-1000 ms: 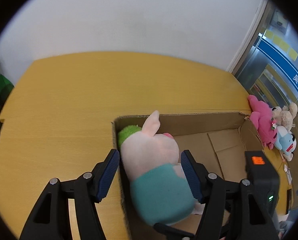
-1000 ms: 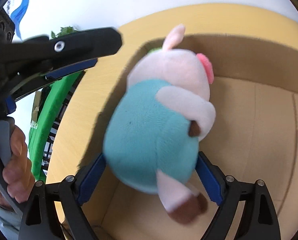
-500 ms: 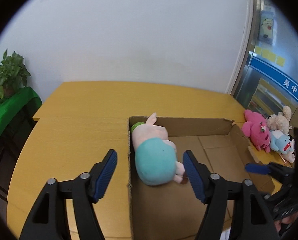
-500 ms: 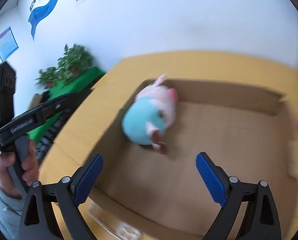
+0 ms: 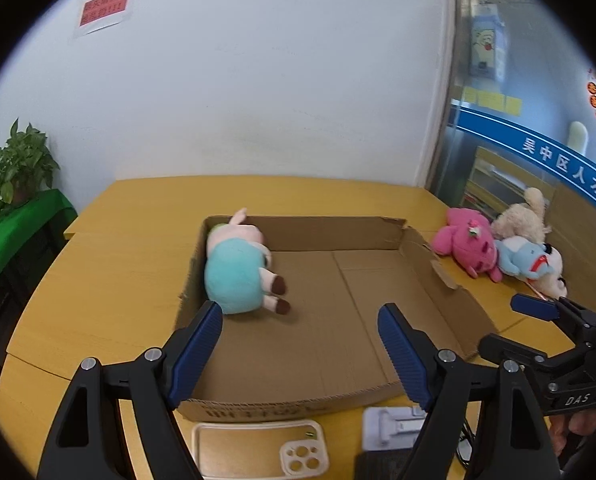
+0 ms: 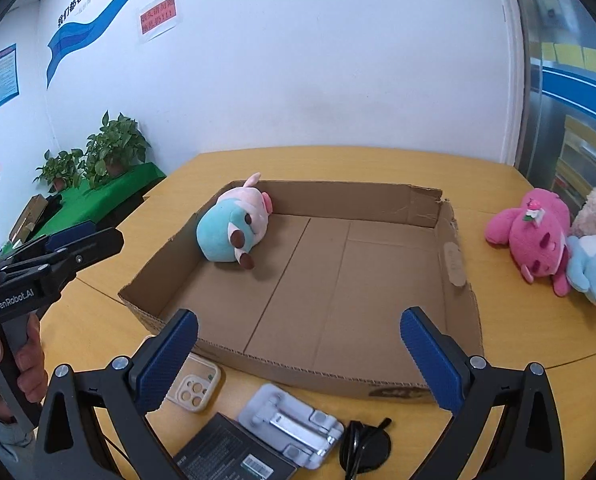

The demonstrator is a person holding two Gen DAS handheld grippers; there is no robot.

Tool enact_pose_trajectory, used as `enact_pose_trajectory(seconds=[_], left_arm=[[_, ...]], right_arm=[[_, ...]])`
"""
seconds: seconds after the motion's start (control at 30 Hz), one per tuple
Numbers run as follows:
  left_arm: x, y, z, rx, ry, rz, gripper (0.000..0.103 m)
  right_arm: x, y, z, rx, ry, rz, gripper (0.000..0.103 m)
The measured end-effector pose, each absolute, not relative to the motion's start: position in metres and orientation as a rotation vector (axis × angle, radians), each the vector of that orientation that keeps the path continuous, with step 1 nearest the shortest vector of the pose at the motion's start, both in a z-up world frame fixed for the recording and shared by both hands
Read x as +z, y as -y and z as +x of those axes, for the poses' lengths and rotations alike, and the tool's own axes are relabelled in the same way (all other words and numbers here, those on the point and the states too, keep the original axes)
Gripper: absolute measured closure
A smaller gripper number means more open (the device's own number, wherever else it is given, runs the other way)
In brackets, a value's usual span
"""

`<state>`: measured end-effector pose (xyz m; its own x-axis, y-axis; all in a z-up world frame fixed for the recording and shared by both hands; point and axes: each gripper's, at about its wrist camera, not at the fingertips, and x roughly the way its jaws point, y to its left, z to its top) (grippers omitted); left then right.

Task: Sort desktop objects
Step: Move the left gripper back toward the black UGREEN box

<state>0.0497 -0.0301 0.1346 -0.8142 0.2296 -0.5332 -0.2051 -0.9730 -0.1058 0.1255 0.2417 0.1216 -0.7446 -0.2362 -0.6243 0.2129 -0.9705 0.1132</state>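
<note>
Pig plush [image 6: 233, 228] lies in cardboard box [image 6: 464, 312]; both grippers [image 5: 300, 344] [image 6: 298, 344] hang wide and empty, the right's jaws opening; pink bear [image 6: 532, 232] likely next

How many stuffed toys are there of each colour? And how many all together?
Teal-and-pink pig, lying in the cardboard box: 1
Pink bear: 1
Cream toy: 1
Light blue toy: 1
Total: 4 plush toys, 1 in the box and 3 on the table beside it.
</note>
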Motion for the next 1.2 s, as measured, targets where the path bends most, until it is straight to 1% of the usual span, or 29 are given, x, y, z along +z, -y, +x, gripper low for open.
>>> enact_pose_trajectory(seconds=[0.2, 0.6, 0.97, 1.2], left_arm=[[0.131, 0.014, 0.068, 2.807, 0.025, -0.822, 0.023], [0.103, 0.008, 0.081, 2.737, 0.102, -0.872, 0.023], [0.095, 0.003, 0.084, 2.732, 0.092, -0.880, 0.023], [0.082, 0.008, 0.081, 2.699, 0.106, -0.943, 0.023]], right_arm=[[0.105, -0.260, 0.131, -2.735, 0.048, 0.988, 0.000], [0.087, -0.244, 0.133, -2.761, 0.006, 1.029, 0.000], [0.073, -0.232, 0.122, -2.736, 0.023, 1.045, 0.000], [0.061, -0.232, 0.122, -2.682, 0.045, 1.071, 0.000]])
